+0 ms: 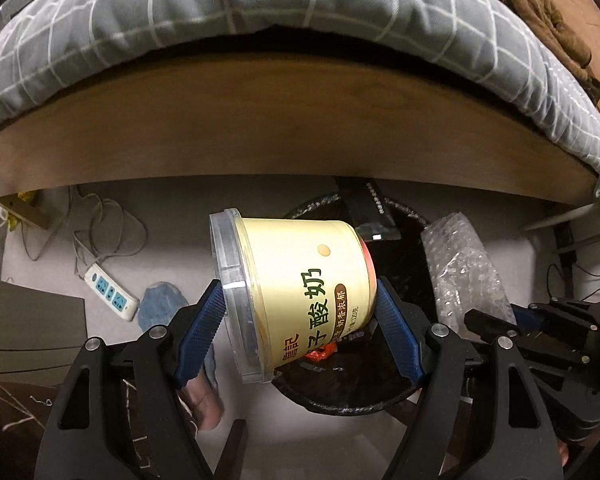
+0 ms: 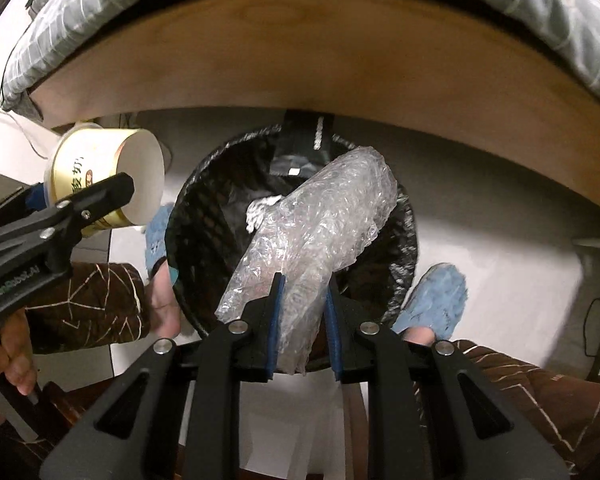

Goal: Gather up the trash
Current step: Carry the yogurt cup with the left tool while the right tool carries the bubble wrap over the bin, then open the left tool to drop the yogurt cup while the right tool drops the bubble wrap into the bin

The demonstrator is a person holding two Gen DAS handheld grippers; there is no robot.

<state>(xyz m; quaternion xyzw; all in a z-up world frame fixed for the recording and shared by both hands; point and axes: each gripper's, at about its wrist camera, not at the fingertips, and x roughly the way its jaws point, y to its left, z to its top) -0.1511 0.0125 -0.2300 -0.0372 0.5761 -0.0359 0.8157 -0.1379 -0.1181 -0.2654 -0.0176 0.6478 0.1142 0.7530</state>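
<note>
below the bed's wooden edge (image 2: 300, 60), a black bin (image 2: 204, 184) stands on the floor. right tongs (image 2: 300, 300) pinch bubble wrap (image 2: 320, 224) over its mouth; left tongs (image 1: 300, 320), spread wide, clamp a yogurt tub (image 1: 296, 280) sideways beside it, likely for dropping.

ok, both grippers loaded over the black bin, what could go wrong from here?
1. In the right wrist view the pale yellow yogurt tub, held by the left gripper, sits left of the black mesh bin's rim; released there, it may land on the floor.
2. The crumpled clear bubble wrap in the right gripper is long and could catch on the rim.
</note>
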